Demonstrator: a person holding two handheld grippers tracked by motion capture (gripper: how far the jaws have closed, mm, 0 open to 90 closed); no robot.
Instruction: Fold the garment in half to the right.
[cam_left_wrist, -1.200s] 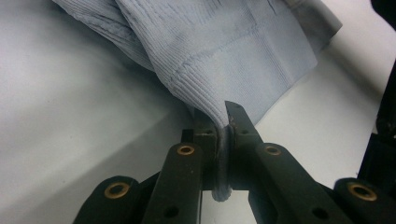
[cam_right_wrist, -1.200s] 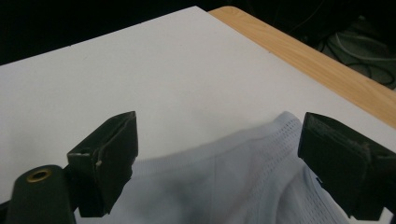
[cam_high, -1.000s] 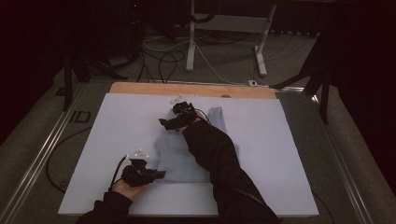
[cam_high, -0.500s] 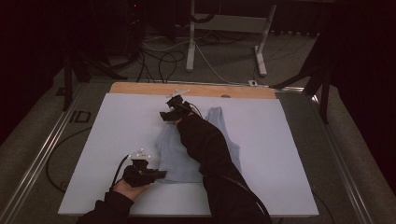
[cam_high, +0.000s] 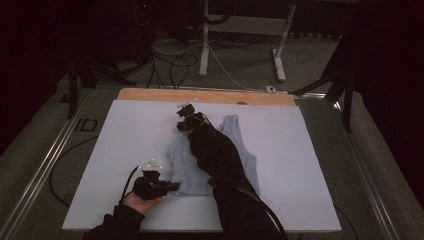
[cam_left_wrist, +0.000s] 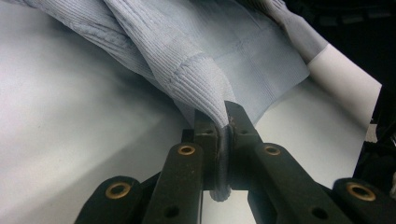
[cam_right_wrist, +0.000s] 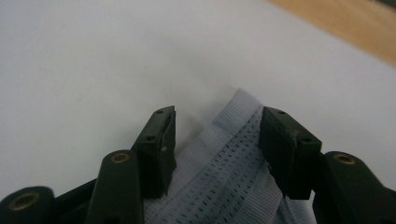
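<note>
The garment (cam_high: 220, 160), a pale blue ribbed tank top, lies flat on the white board (cam_high: 310, 165), approx. centred, straps toward the far edge, hem toward the person. A wooden strip (cam_high: 210, 96) borders the board's far side.

Left gripper (cam_high: 167, 187): positioned at the near-left corner of the garment, just at the hem. In the left gripper view the 2 jaws are pressed together w/ a bunched fold of ribbed fabric (cam_left_wrist: 196, 84) pinched between them; the cloth rises from the pads (cam_left_wrist: 236, 123) and spreads away up and to the right across the board. A short tuck of fabric hangs below the pinch point.

Right gripper (cam_high: 184, 124): positioned at the far-left strap end, w/ the person's dark sleeve (cam_high: 220, 160) crossing over the garment's middle. In the right gripper view the 2 jaws stand partly spread, 1 on each side of the strap tip (cam_right_wrist: 233, 154); they have just been closing. The strap's mesh band and ribbed edge lie between the jaws. The left jaw touches or nearly touches the strap edge; the right jaw sits at the opposite edge. Firm pad pressure on the cloth: cannot tell. Strap tip points past the jaw ends toward bare board.

Rel. position: the 2 grippers sit at opposite ends of the garment's left side, well apart.
</note>
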